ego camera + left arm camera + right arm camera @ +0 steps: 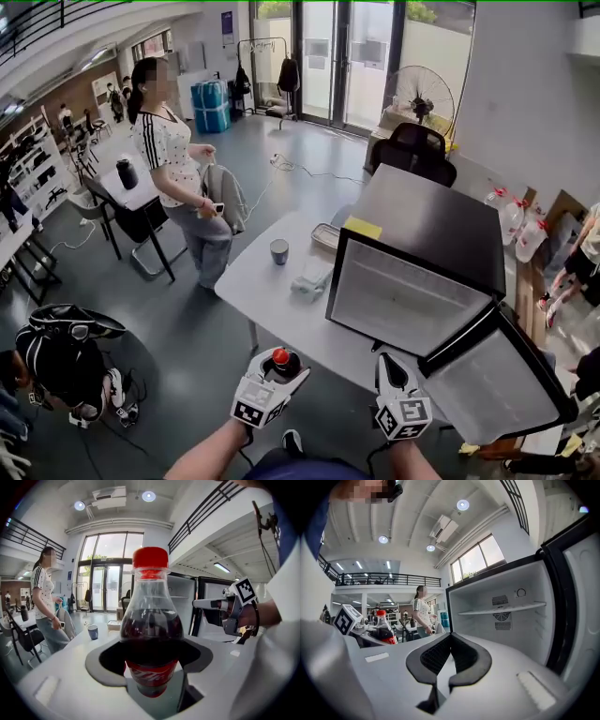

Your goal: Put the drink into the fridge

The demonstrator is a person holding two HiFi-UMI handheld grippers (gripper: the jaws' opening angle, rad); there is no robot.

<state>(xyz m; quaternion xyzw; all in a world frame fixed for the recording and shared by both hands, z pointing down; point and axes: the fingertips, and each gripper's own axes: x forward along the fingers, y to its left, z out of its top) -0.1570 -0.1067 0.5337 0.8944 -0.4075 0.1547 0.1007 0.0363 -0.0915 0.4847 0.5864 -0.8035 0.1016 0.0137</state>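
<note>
Grey floor ran through an open workroom, and a white table [267, 295] in the middle carried a small fridge [427, 225] with its door [502, 384] swung wide. The inside looked bare, with one shelf [501, 608] across the upper part. A cup [279, 250] stood on the table near the fridge, and a person [169, 155] in a striped top stood well apart on the far side.

The drink, a cola bottle [151, 625] with a red cap, was upright in the left gripper [272, 377], in front of the table's near edge and not yet in the fridge. The jaws were clamped on its lower body, with the dark pads around it just above the red label. The right gripper [449, 660] was beside the open door with its pads together and nothing between them.

Dark liquid reached the bottle's shoulder, so it was probably fairly heavy for its size, with the weight low down. The plastic wall was likely smooth and rounded, firm under pressure but apt to twist or slide in a loose hold. A hold low on the body, where the jaws sat, seemed sound, since the narrow neck would give less purchase. Keeping the bottle upright would probably matter when setting it on the fridge floor or shelf.
</note>
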